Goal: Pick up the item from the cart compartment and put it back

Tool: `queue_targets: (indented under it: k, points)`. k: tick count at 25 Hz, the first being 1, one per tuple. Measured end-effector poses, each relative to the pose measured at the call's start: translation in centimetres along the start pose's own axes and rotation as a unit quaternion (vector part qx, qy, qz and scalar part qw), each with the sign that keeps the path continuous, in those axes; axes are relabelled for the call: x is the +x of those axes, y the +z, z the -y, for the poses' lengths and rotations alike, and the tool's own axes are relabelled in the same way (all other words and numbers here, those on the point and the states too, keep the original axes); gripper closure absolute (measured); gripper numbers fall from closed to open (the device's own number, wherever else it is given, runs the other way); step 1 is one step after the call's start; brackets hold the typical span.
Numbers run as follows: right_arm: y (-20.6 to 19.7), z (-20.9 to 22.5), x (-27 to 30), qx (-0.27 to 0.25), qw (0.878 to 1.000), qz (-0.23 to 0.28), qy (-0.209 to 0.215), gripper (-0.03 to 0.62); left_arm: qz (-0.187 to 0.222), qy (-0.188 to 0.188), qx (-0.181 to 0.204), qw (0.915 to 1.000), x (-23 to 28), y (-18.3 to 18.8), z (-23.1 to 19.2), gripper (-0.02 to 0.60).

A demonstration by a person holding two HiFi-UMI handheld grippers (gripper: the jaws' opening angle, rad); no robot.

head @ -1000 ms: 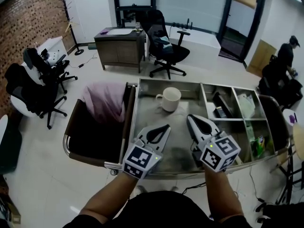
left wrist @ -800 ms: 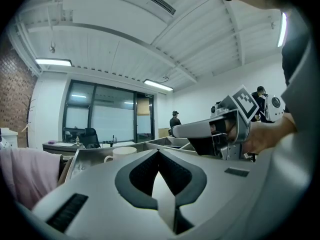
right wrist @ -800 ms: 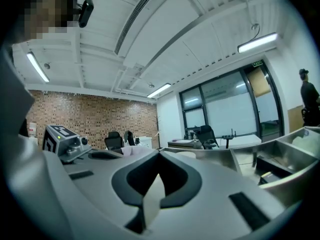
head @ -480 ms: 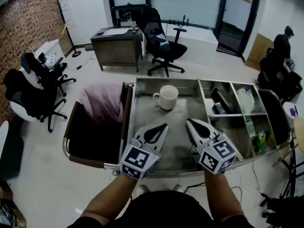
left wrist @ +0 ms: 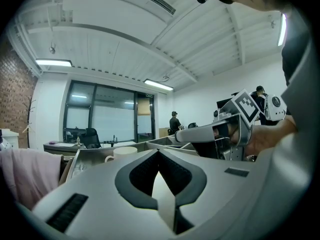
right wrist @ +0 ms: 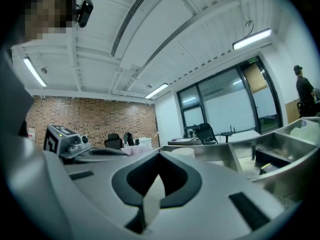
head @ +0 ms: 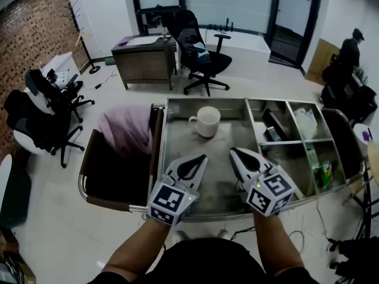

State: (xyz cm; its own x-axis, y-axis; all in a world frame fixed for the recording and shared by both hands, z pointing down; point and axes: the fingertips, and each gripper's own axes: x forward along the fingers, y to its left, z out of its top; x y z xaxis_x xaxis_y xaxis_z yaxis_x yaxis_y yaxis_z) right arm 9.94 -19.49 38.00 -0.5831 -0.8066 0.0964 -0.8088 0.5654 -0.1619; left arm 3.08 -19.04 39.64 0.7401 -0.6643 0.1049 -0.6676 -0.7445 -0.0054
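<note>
Two grippers hover over the cart (head: 201, 99), near its front edge. Pink cloth (head: 127, 129) drapes the left bin. The left gripper (head: 200, 158) has its jaws pressed together, empty. Beyond it the white mug (head: 207, 122) stands upright in the large middle compartment. The right gripper (head: 234, 152) is likewise closed on nothing.

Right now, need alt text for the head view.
Two hand-held grippers, the left gripper and right gripper, both with fingers shut and empty, are held over a steel cart's wide tray, pointing toward a white mug at its far end. A pink cloth lies in the bin at left; smaller compartments holding items lie at right.
</note>
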Motion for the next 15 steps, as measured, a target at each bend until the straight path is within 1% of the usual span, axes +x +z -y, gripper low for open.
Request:
queue_targets:
  k: [15]
  points:
    - [-0.09,0.12,0.09,0.001,1.0,-0.001,-0.002,0.582,0.0,0.0,0.001,1.0,0.05,-0.04,-0.04,0.581]
